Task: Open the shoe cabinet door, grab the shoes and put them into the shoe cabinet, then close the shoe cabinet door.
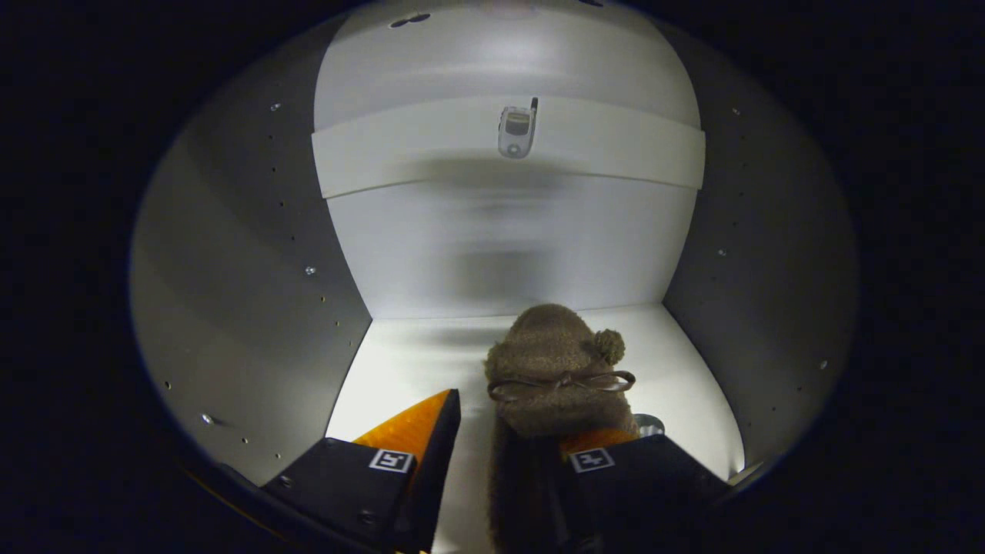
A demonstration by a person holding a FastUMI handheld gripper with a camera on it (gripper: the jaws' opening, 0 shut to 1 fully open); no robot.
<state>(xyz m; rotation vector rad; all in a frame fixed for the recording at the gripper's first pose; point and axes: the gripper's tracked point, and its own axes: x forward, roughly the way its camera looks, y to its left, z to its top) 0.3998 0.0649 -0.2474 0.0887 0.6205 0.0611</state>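
Observation:
I am looking into the white shoe cabinet (492, 254). A brown fuzzy shoe (554, 362) with a thin bow and a pom-pom rests on the cabinet floor (408, 362), toe toward the back wall. My gripper (525, 419) is open around the shoe's rear. The left finger (419, 431) stands apart from the shoe, with a strip of white floor showing between them. The right finger (608, 454) sits against the shoe's far side, its tip partly hidden by the fur.
A white shelf (369, 161) spans the cabinet above the shoe, with a small grey phone-shaped object (517, 131) at its front edge. Grey side walls (254, 308) with rows of peg holes close in left and right. A small round metal piece (650, 422) lies right of the shoe.

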